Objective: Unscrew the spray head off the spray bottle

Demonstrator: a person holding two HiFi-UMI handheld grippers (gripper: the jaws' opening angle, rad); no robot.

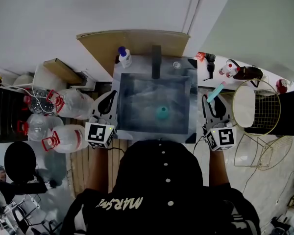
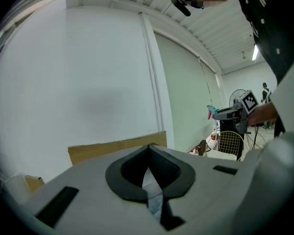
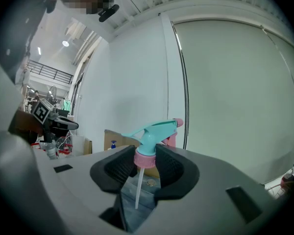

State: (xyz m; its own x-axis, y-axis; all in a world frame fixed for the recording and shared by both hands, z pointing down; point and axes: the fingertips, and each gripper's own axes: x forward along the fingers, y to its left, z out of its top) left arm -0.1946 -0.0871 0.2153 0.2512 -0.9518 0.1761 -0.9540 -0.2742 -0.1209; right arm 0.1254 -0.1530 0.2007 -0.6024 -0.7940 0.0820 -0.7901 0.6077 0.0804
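Teal plastic spray head [image 3: 154, 130], with pink ribbed collar and thin white tube, is clamped between the right gripper's [image 3: 146, 156] ridged black fingers [image 3: 173, 166]. The left gripper's [image 2: 148, 156] fingers are together and empty. A rounded teal bottle [image 1: 161, 113] lies in the steel sink [image 1: 132, 88].

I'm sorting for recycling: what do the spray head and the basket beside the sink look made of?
The spray head, clamped in the right gripper, is likely moulded plastic: a smooth, glossy teal body, a pink collar and a thin translucent dip tube. The basket is an open grid of thin wire, apparently metal with a gold-coloured finish.
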